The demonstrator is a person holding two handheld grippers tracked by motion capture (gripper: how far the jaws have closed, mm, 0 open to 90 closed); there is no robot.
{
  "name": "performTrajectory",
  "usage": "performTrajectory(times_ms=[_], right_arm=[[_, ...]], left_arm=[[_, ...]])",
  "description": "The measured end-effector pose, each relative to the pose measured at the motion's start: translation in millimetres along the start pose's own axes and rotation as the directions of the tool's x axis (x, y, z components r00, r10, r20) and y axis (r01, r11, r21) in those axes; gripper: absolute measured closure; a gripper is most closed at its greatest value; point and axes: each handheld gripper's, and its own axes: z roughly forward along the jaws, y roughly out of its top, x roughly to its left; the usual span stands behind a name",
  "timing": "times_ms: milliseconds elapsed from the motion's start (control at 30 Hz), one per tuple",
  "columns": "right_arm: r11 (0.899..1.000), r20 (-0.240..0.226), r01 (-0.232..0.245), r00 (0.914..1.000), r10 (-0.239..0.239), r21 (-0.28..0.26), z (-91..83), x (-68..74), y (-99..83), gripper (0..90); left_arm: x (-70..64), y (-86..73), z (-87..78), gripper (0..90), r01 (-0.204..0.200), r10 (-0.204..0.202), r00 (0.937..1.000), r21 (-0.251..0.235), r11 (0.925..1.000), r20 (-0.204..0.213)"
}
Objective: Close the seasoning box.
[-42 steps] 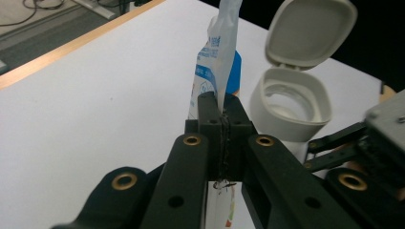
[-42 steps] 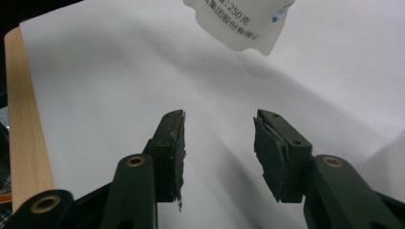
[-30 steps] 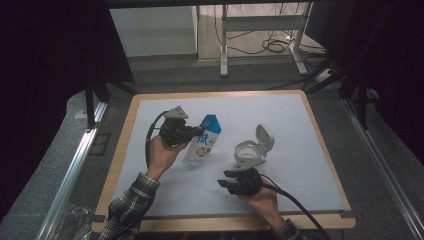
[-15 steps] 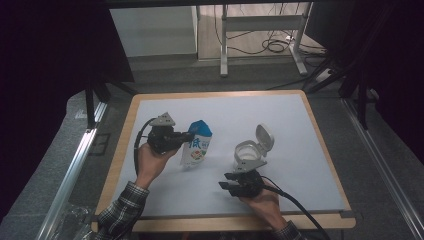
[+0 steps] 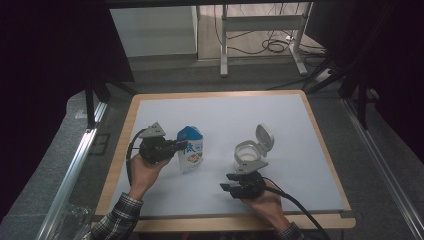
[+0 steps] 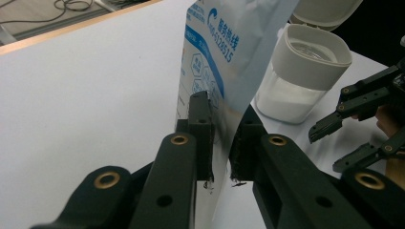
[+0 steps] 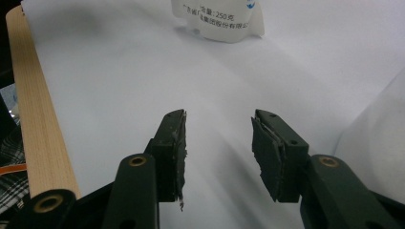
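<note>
Left gripper view | pouch (image 6: 224, 57) edge pinched btwn jaws | right gripper (image 7: 218, 143) jaws apart, empty

Pouch: blue-and-white printed plastic pouch (image 5: 190, 154), perhaps green low down.
Jar: clear jar (image 5: 248, 154), white flip lid.
Table: white top (image 5: 225, 115), pale wood edge.
Sleeve: plaid cuff (image 5: 117, 220).

Setting: lab or test room, not a home. I work at a table (image 5: 150, 102) with a bare white top and a plain wood rim, ringed by black curtains (image 5: 50, 60). Metal rails (image 5: 75, 165) run along both sides of it on a grey floor (image 5: 165, 62). Behind stands a white metal desk frame (image 5: 260, 22) with loose cables (image 5: 272, 45) coiled under it. A cable (image 5: 295, 205) trails from the gripper (image 5: 242, 186) in my right hand.
</note>
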Motion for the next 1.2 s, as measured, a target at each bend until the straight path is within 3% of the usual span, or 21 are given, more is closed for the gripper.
performTrajectory(times_ms=[467,867,967,1200], right_arm=[[1.0,0.004,0.021,0.9998,-0.021,0.02,-2.3,1.6,-2.2,53.5],[1.0,0.012,0.021,0.9997,-0.021,0.023,-7.0,-2.3,-5.4,54.1],[1.0,0.017,0.021,0.9996,-0.021,0.023,-9.0,-3.3,-6.3,56.1],[0.999,0.001,0.0,1.0,0.0,0.042,-12.6,-8.4,-9.0,65.5]], left_arm=[[-2.8,-12.0,0.5,69.7,0.003,-0.003,0.9997,-0.002,1.0,-0.024],[-8.4,-20.3,2.6,45.0,-0.008,0.009,0.9963,0.012,0.9999,-0.085],[-10.5,-24.0,3.2,36.5,-0.012,0.015,0.9946,0.025,0.9996,-0.103],[-15.4,-34.6,3.8,28.5,0.0,0.007,0.9903,0.052,0.9986,-0.139]])
